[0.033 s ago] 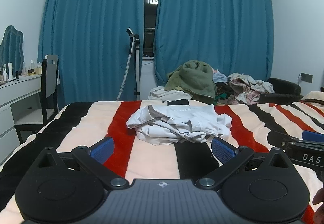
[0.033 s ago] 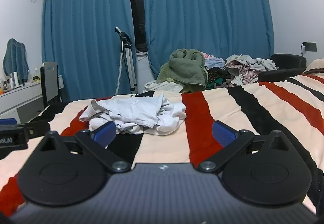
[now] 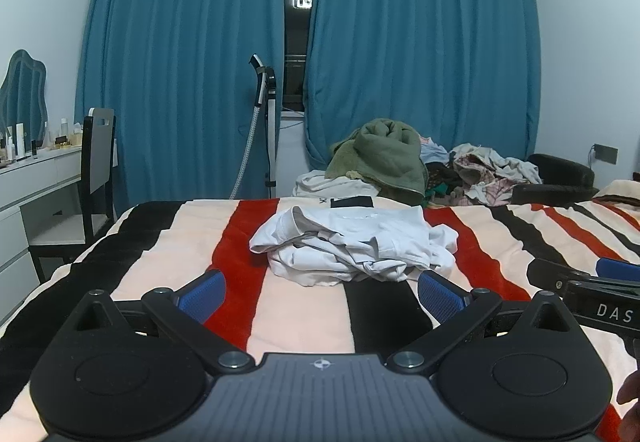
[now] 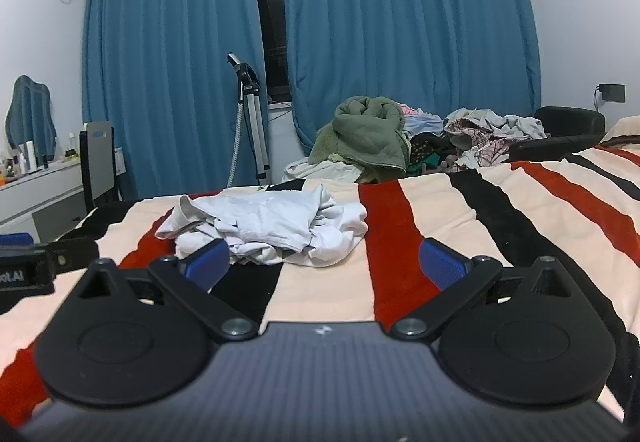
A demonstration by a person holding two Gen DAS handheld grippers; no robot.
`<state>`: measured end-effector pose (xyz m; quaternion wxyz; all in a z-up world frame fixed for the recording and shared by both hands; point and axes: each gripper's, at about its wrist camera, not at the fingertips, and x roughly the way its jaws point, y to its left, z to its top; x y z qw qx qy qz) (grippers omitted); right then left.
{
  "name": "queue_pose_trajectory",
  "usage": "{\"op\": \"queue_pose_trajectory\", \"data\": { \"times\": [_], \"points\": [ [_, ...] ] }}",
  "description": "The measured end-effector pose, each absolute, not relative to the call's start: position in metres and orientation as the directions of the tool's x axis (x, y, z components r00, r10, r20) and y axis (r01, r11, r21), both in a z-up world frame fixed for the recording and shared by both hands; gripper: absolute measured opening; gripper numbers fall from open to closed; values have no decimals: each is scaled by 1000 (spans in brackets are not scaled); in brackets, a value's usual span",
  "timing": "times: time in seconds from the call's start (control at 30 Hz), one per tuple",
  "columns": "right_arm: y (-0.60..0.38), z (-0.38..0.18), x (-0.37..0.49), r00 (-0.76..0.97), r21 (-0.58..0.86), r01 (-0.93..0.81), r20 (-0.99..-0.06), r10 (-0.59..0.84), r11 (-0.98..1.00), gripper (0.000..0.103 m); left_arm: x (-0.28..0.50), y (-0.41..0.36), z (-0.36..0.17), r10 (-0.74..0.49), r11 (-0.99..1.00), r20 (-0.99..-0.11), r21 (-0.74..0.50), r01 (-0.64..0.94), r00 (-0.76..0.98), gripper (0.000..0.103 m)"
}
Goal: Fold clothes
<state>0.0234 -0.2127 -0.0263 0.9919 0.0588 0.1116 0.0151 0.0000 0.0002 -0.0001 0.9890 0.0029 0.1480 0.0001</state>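
A crumpled white garment (image 3: 356, 246) lies in a heap on the striped blanket (image 3: 304, 306) of the bed. It also shows in the right wrist view (image 4: 272, 226), ahead and left. My left gripper (image 3: 320, 292) is open and empty, just short of the heap. My right gripper (image 4: 324, 266) is open and empty, with its left pad near the heap's front edge. The right gripper's side shows in the left wrist view (image 3: 600, 294), and the left gripper's side shows in the right wrist view (image 4: 36, 262).
A pile of other clothes (image 3: 384, 158) with a green garment on top lies past the bed's far edge. A garment steamer (image 3: 266, 122) stands by the blue curtains (image 3: 420, 62). A chair (image 3: 96, 170) and dresser (image 3: 28, 186) stand left.
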Motion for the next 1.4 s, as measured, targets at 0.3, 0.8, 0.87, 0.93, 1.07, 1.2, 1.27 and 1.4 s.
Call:
{"op": "queue_pose_trajectory", "data": {
  "times": [0.3,0.8,0.87,0.93,1.07,1.2,1.27,1.4],
  "points": [
    [-214,-26,32,973,122,-18,-226,46,992,103,0,2,0,-4,1000,-299,-5,2,954,103],
    [-221,-25,26,972,134,13,-234,18,991,103,4,-2,-8,-2,1000,-317,16,8,948,103],
    [-223,-23,26,973,138,19,-230,13,990,103,5,-4,-10,-3,1000,-321,19,10,947,103],
    [-225,-22,27,973,148,24,-229,11,989,103,6,-5,-12,-7,1000,-327,14,13,945,103],
    [-230,-21,26,971,159,41,-239,-2,986,103,8,-5,-16,-25,1000,-348,-2,26,937,103],
    [-236,-19,23,969,180,61,-245,-15,982,103,15,-10,-20,-32,999,-374,19,42,927,103],
    [-240,-18,20,968,193,75,-248,-25,978,103,28,-16,-25,-24,997,-394,58,51,919,103],
    [-250,-18,20,966,226,105,-254,-45,969,103,72,-28,-37,-1,989,-443,134,67,897,103]
  ]
}}
